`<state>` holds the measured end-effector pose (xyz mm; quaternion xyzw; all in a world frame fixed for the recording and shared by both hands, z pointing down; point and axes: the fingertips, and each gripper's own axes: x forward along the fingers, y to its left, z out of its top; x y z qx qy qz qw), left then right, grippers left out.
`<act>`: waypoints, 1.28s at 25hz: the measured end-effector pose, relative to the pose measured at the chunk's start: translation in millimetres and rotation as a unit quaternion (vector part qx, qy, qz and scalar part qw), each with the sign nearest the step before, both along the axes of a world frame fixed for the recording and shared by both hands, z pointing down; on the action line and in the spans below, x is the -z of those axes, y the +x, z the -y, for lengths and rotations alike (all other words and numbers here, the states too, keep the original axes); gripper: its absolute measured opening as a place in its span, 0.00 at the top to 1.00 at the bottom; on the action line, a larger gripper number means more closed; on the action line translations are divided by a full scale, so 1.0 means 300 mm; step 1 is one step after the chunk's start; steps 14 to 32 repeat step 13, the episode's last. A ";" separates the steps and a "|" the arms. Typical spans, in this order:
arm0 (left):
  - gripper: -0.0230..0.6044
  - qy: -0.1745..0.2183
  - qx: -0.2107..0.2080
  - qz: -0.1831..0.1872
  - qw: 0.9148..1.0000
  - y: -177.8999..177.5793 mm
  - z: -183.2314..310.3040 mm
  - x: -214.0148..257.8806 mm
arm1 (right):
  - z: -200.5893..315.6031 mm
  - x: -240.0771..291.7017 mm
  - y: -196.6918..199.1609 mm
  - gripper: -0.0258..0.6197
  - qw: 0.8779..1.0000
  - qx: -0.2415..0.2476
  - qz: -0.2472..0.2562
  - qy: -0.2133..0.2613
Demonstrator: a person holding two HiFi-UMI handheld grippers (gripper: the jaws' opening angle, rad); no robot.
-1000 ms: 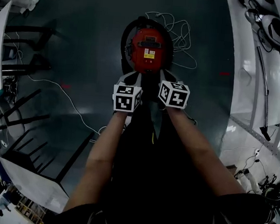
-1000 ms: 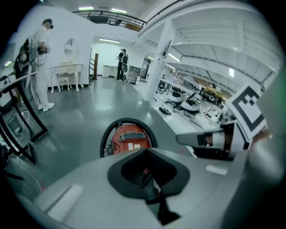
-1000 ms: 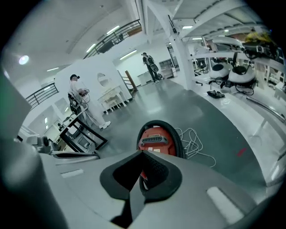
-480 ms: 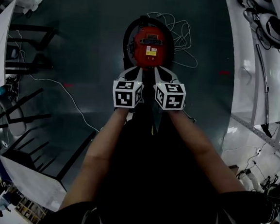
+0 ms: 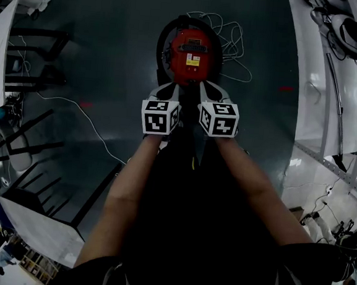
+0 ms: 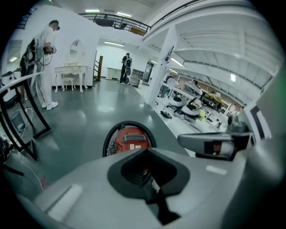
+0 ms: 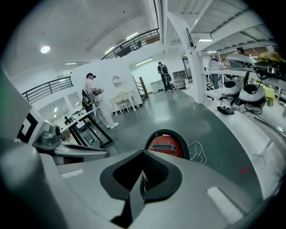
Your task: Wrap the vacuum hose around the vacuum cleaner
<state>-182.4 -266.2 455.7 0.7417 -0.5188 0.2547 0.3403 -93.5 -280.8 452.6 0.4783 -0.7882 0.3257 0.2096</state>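
Grey floor (image 5: 112, 52) carries the vacuum cleaner (image 5: 190, 59) just ahead of both tools, its hose (image 5: 165, 35) looped around it. The left tool (image 6: 155, 193) and right tool (image 7: 142, 181) are closed, empty. Wrapping looks done; next, probably tuck any loose end.

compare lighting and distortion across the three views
Head view: dim, the red vacuum the one vivid spot, edges bent. Left gripper view: bright hall, fisheye with black corners, sheen on the floor. Right gripper view: equally bright and curved, a ceiling lamp glaring.

Head view dim; gripper views bright, fisheye-warped edges.
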 end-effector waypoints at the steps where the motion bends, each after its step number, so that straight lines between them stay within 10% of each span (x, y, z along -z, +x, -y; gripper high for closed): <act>1: 0.95 0.000 -0.003 0.001 1.000 0.005 0.001 -0.002 | 0.000 0.000 0.003 0.97 1.000 -0.001 -0.002 0.002; 32: 0.95 -0.011 -0.004 -0.005 1.000 0.025 0.013 -0.021 | 0.016 -0.005 0.005 0.97 1.000 -0.005 -0.005 0.006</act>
